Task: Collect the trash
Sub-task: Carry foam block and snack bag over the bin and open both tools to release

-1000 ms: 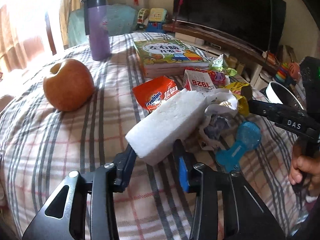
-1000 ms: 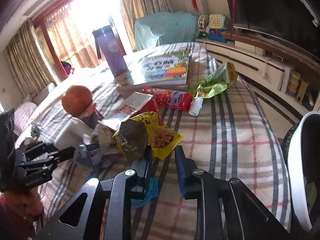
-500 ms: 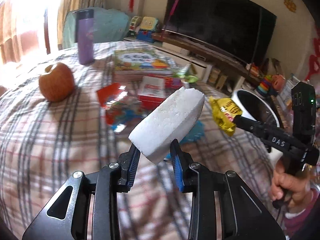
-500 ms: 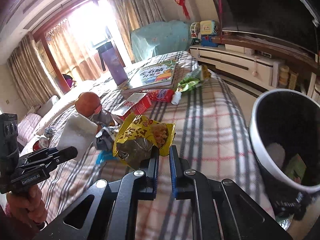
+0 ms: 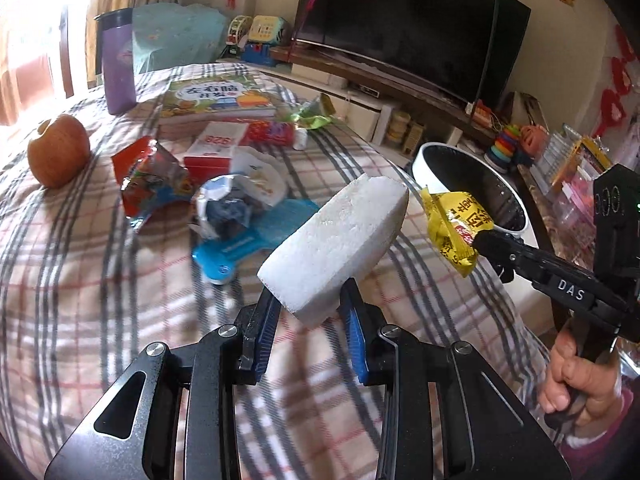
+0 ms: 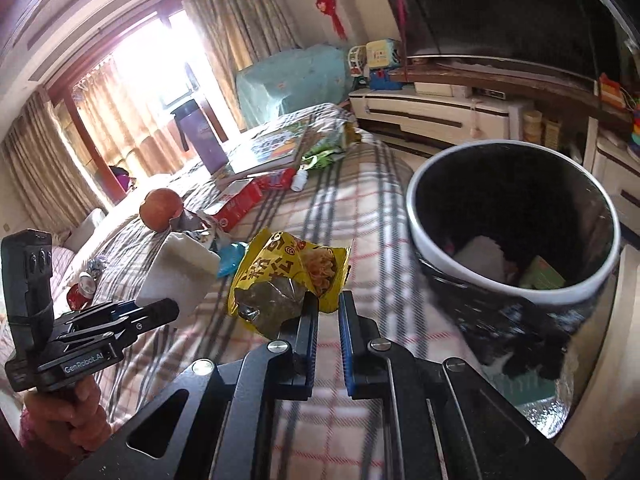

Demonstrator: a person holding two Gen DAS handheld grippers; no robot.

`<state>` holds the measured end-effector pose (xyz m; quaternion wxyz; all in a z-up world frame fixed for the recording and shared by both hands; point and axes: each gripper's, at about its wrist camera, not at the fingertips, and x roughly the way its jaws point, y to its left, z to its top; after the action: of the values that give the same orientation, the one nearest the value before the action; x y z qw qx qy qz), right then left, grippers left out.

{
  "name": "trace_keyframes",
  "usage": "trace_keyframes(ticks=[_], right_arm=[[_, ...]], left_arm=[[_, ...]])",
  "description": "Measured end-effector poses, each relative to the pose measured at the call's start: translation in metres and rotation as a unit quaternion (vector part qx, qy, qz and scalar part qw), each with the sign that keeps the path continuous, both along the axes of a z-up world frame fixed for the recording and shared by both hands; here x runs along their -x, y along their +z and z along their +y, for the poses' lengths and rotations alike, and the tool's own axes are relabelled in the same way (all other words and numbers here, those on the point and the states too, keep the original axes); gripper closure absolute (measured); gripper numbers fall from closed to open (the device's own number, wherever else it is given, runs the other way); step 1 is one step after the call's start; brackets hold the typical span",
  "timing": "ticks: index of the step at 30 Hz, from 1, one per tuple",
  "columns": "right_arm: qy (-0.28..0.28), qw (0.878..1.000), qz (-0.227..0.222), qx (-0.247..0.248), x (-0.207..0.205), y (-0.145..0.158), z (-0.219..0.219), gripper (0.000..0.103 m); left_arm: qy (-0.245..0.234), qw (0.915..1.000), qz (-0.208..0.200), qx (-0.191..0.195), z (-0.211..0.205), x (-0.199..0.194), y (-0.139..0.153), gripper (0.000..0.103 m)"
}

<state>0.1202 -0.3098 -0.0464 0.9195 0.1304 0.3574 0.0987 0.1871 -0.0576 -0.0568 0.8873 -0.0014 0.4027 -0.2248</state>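
Gripping only a corner, the right gripper (image 6: 328,312) holds the yellow wrapper (image 6: 288,276) short of the bin (image 6: 516,280); the left gripper (image 5: 308,320) pinches the foam block (image 5: 336,248), which could tip out, falling onto the bed (image 5: 80,280).

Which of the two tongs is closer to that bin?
Right tongs, gripping the yellow wrapper, sit beside the bin. Left tongs, holding the foam block, are farther away.

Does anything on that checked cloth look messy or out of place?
Yes. Torn, crumpled snack wrappers lie scattered mid-table beside a neat book and a whole apple. A small white bottle lies tipped over near a green wrapper.
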Motion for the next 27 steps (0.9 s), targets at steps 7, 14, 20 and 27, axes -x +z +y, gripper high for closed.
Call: trace_keyframes(ticks=[7, 14, 20, 27], right_arm=[[-0.013, 1.000, -0.002, -0.002, 0.013, 0.002, -0.016, 0.093], [-0.026, 1.000, -0.008, -0.002, 0.022, 0.008, -0.030, 0.093], [-0.039, 0.999, -0.014, -0.003, 0.026, 0.011, -0.040, 0.093], [-0.050, 0.999, -0.018, -0.004, 0.029, 0.012, -0.051, 0.093]], left_arm=[[-0.008, 0.9999, 0.001, -0.011, -0.020, 0.003, 0.002, 0.074], [-0.020, 0.9997, -0.002, -0.016, -0.040, 0.006, 0.005, 0.074], [-0.030, 0.9994, -0.005, -0.018, -0.053, 0.006, 0.008, 0.074], [-0.041, 0.9989, -0.008, -0.022, -0.066, 0.007, 0.011, 0.074]])
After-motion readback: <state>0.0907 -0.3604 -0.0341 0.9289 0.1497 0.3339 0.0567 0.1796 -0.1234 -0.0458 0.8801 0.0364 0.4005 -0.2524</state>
